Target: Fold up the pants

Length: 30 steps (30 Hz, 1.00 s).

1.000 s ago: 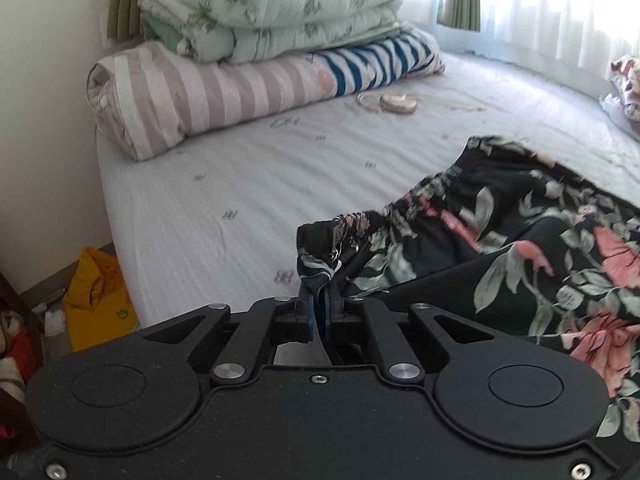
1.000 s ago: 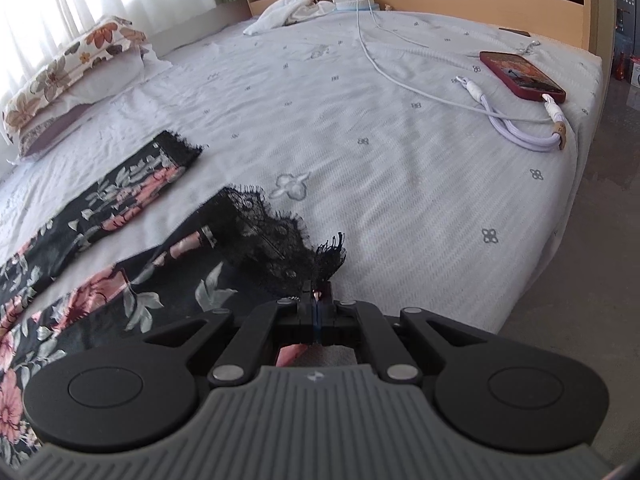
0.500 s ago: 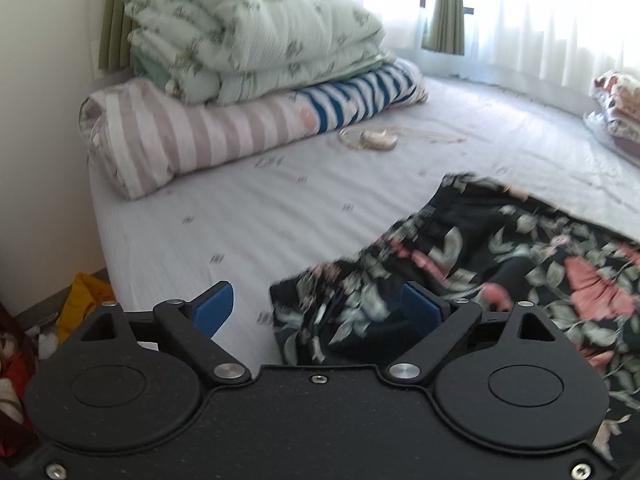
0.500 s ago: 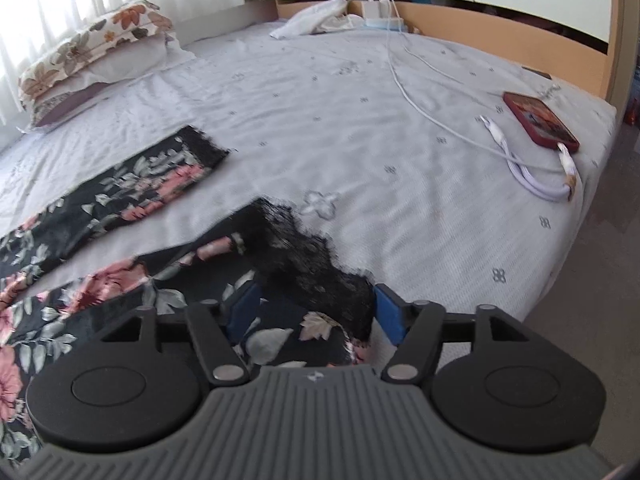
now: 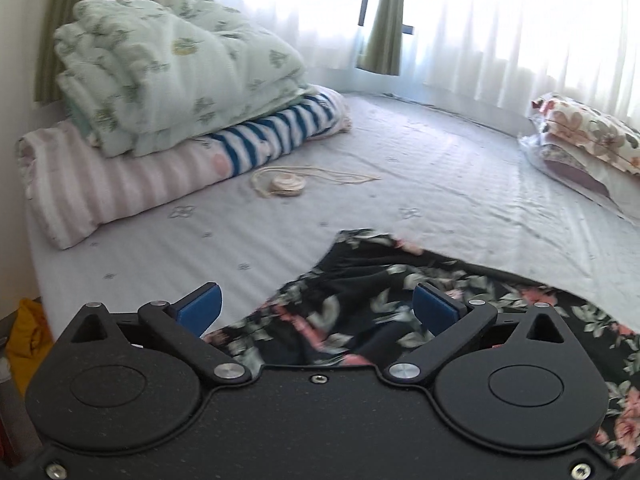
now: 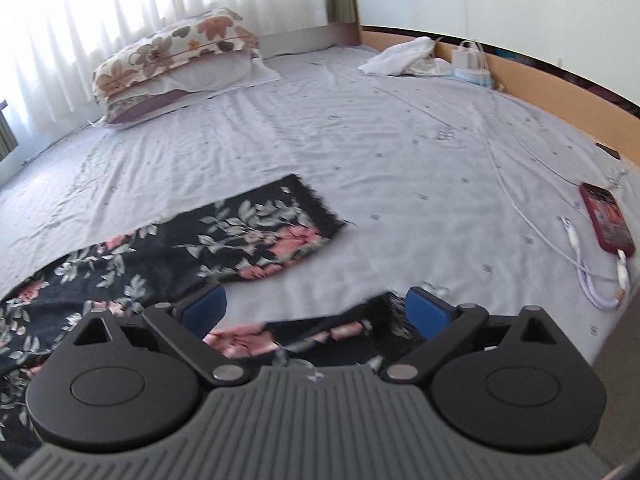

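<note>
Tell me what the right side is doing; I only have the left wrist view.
Observer: The right gripper hangs above the bed with its jaws opening. The pads are clear of the cloth, and the lace hem of the near leg lies below and between them.
Operator: Report the other leg.
Observer: The far leg lies flat on the sheet, with bare sheet between its hem and the near one.
Operator: List anything near the bed edge on that side.
Observer: A red phone lies there, with a white cable looped beside it.
</note>
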Each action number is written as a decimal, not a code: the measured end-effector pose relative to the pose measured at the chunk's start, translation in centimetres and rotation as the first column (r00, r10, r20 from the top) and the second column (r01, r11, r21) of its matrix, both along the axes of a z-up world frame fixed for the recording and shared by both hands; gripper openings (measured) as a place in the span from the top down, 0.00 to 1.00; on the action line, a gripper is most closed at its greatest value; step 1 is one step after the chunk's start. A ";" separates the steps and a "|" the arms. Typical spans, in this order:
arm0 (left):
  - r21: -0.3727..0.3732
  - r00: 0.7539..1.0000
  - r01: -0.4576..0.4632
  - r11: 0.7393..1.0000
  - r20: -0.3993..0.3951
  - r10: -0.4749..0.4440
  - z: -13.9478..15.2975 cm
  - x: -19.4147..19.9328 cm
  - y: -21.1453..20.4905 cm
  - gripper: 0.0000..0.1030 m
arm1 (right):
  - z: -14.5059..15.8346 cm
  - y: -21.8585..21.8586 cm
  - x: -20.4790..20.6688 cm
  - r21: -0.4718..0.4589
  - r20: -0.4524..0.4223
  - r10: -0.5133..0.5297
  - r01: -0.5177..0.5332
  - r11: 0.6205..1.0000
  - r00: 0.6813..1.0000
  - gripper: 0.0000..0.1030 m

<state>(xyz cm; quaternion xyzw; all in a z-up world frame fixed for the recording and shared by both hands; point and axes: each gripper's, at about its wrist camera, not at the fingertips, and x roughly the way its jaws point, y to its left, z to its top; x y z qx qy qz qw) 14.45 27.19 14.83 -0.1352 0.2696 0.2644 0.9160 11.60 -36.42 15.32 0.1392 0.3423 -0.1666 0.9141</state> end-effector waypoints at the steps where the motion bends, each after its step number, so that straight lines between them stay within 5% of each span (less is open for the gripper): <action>1: -0.013 1.000 0.011 1.000 0.001 -0.011 0.3 0.6 -0.1 0.00 | 0.4 0.2 0.7 0.005 -0.001 0.009 -0.009 1.000 1.000 0.01; 8: -0.130 0.998 0.058 0.990 -0.032 -0.063 0.3 5.5 -0.8 0.00 | 1.6 2.1 7.0 -0.018 -0.050 0.047 -0.048 0.999 0.998 0.00; 23: -0.124 0.989 -0.002 0.992 -0.150 -0.017 -4.1 15.9 0.9 0.00 | -2.1 3.5 20.7 0.070 -0.157 0.013 -0.002 0.998 0.988 0.00; 30: -0.261 0.998 -0.014 0.965 -0.069 -0.004 -7.0 19.0 3.4 0.00 | -5.7 2.1 25.5 0.164 -0.111 -0.041 0.059 0.985 0.993 0.00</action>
